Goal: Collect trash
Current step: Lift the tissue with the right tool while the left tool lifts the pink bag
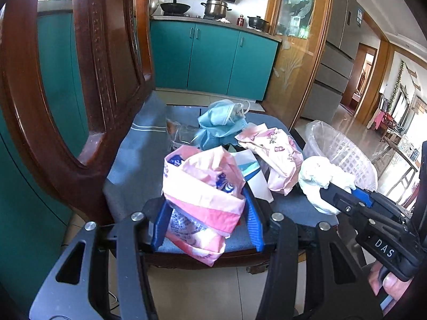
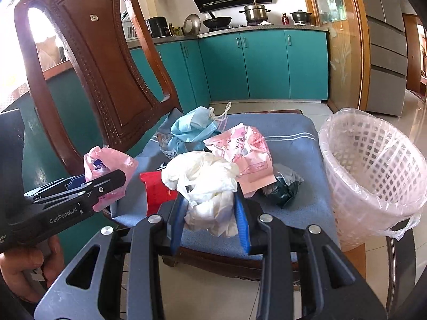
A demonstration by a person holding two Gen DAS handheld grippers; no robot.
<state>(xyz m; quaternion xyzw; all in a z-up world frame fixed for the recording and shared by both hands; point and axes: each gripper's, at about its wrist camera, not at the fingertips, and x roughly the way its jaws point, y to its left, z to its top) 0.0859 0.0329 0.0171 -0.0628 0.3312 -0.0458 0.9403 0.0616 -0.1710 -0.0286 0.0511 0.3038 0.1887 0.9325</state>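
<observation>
On the blue chair cushion: one blue face mask, one pink printed wrapper, one red packet, one dark crumpled bag, one clear wrapper. Beside the chair, one white lined basket. Two tongs, each part-open and clamped on trash: left gripper on a pink plastic bag, right gripper on a white crumpled bag, both raised above the cushion.

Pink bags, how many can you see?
2: one pink bag held in the left gripper, another pink bag lying on the chair cushion. More may hide underneath.
</observation>
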